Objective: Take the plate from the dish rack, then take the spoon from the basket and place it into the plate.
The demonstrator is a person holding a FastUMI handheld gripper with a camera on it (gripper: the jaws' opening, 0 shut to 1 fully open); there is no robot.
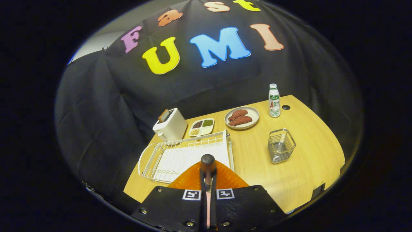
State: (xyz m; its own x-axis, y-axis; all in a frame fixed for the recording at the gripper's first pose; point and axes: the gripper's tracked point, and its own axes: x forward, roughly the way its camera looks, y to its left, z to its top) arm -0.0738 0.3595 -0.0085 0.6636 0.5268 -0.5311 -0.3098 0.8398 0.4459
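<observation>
My gripper (pixel 208 188) is shut on a slim spoon (pixel 208 164). Its dark rounded end sticks out just ahead of the fingertips and its pale shaft runs back between them. Right under the spoon's end lies the orange ribbed plate (pixel 225 178), half hidden by the fingers, on the table against the near edge of the white wire dish rack (pixel 180 158). The rack holds no dishes. The small metal wire basket (pixel 281 145) stands to the right of the fingers, with nothing visible inside it.
Beyond the rack stand a white toaster (pixel 170 125), a divided snack tray (pixel 201 127) and a beige plate with sausages (pixel 241 118). A small bottle (pixel 274 100) stands at the back right. Bare wooden tabletop (pixel 309 167) spreads around the basket to the table's right edge.
</observation>
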